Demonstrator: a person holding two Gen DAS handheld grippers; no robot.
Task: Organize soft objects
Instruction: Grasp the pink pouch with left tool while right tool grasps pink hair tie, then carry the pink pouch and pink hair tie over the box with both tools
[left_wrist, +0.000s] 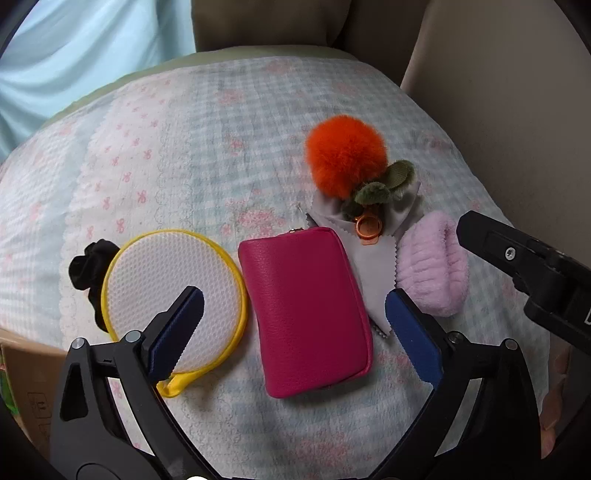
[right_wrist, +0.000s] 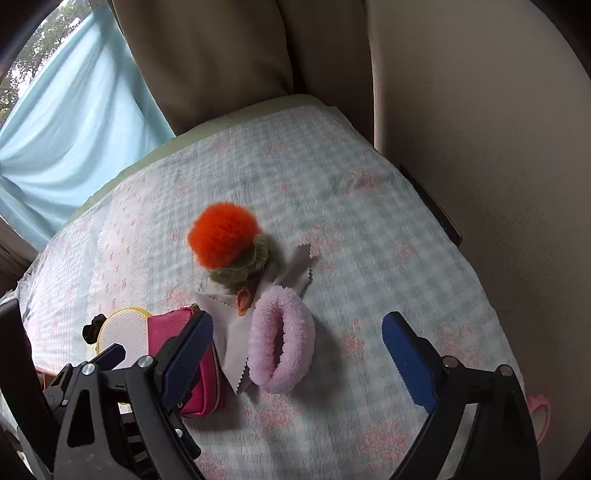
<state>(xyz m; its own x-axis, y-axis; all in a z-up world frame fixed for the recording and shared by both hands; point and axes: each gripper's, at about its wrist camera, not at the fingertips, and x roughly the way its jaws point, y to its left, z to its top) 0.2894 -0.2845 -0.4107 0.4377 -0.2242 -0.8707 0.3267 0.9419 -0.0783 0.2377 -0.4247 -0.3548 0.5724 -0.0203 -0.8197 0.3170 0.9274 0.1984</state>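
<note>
Left wrist view looks straight down on a row of soft things lying on a checked blanket (left_wrist: 192, 155). From left to right there is one black scrunchie (left_wrist: 90, 266), one round white pad with a yellow rim (left_wrist: 173, 295), one pink pouch (left_wrist: 306, 306), one gray cloth (left_wrist: 373, 266) and one fluffy pink ring (left_wrist: 432, 266). One orange pom-pom (left_wrist: 345, 158) with green leaves lies on the far end of the gray cloth. That makes six soft things, one of each. The round pad covers part of the scrunchie and touches the pouch. The pouch lies on an edge of the gray cloth.

Only this view shows the whole pad and the flat top of the pouch. It also shows a cardboard box (left_wrist: 26, 373) at the lower left.

The left gripper (left_wrist: 293, 314) hangs over the pouch with its two blue fingers wide apart, holding nothing. One finger is over the pad and the other is over the cloth.

Right wrist view sees the row from the side. Here the pink ring (right_wrist: 282, 339) shows its hole, and the pouch (right_wrist: 173, 325) is half hidden. Only this view shows trees past the blue curtain (right_wrist: 74, 110) and the tan cushion (right_wrist: 207, 55).

The right gripper (right_wrist: 297, 343) is spread wide too, with the pink ring between its fingers but not touched.
</note>
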